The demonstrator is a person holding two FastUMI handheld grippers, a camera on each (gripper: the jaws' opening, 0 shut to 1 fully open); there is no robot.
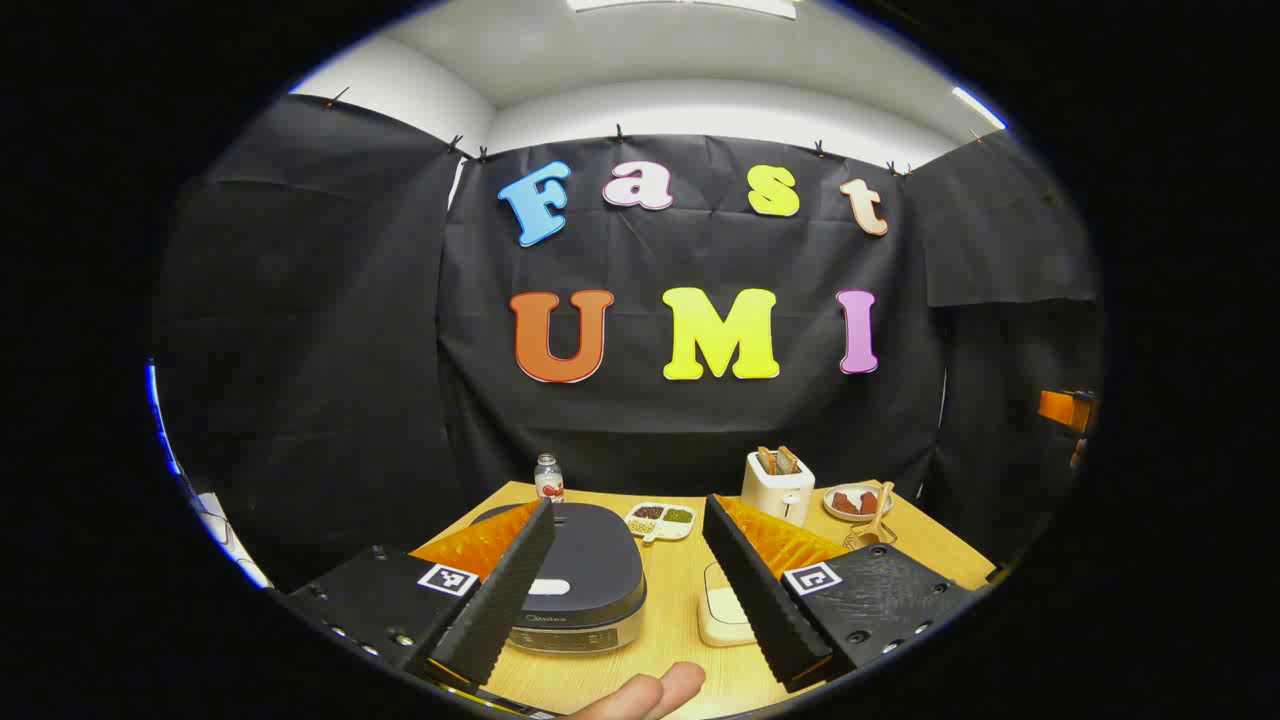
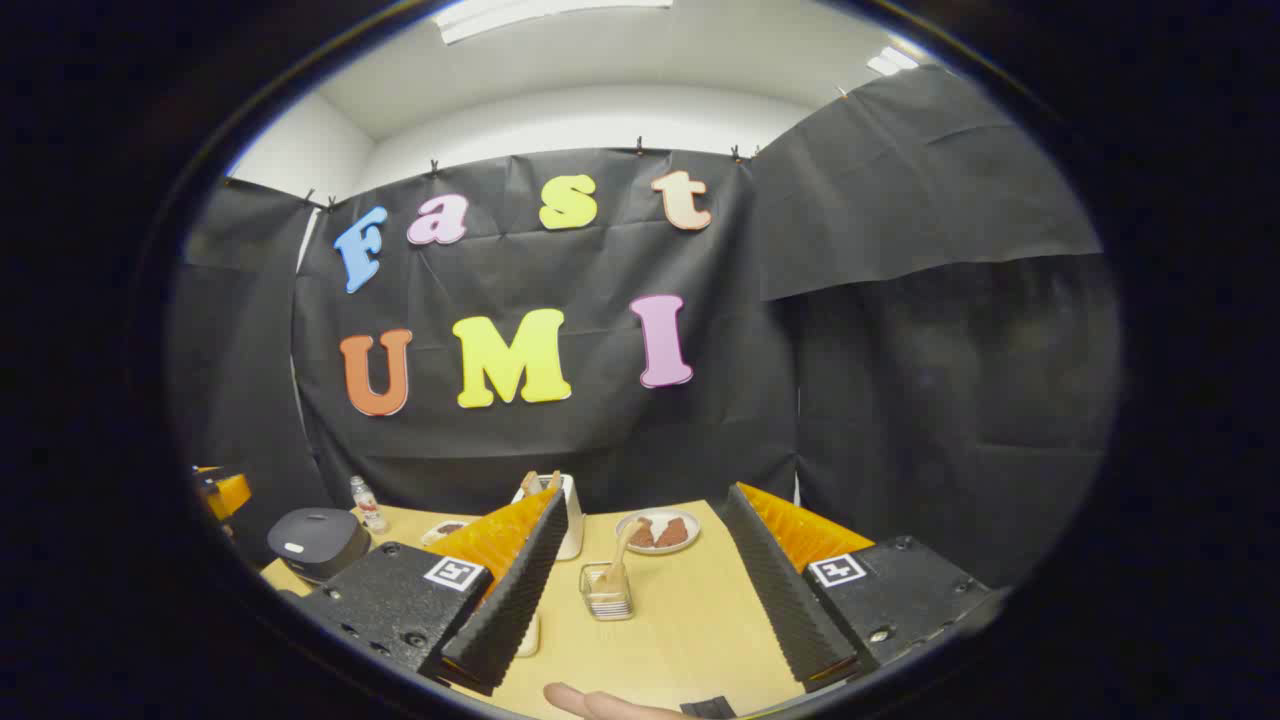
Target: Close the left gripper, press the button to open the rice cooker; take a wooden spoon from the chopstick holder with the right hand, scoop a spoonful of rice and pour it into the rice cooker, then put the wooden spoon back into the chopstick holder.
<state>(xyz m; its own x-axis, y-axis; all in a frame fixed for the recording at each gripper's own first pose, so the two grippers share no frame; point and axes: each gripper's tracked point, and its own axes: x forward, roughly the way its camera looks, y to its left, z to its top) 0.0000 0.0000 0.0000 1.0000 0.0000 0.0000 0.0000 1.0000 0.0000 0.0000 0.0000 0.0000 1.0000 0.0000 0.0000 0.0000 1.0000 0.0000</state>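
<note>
The dark grey rice cooker sits on the wooden table with its lid down and a white button on the front. My left gripper hovers open just before it, its left finger over the cooker's front. In the right gripper view the cooker lies far left. A wooden spoon stands in the clear chopstick holder, straight ahead of my open right gripper, which holds nothing. Spoon and holder also appear at the table's right in the left gripper view.
A white toaster, a plate of red pieces, a sectioned dish of grains and a small bottle stand along the back. A cream square container lies right of the cooker. Fingers of a hand show at the bottom.
</note>
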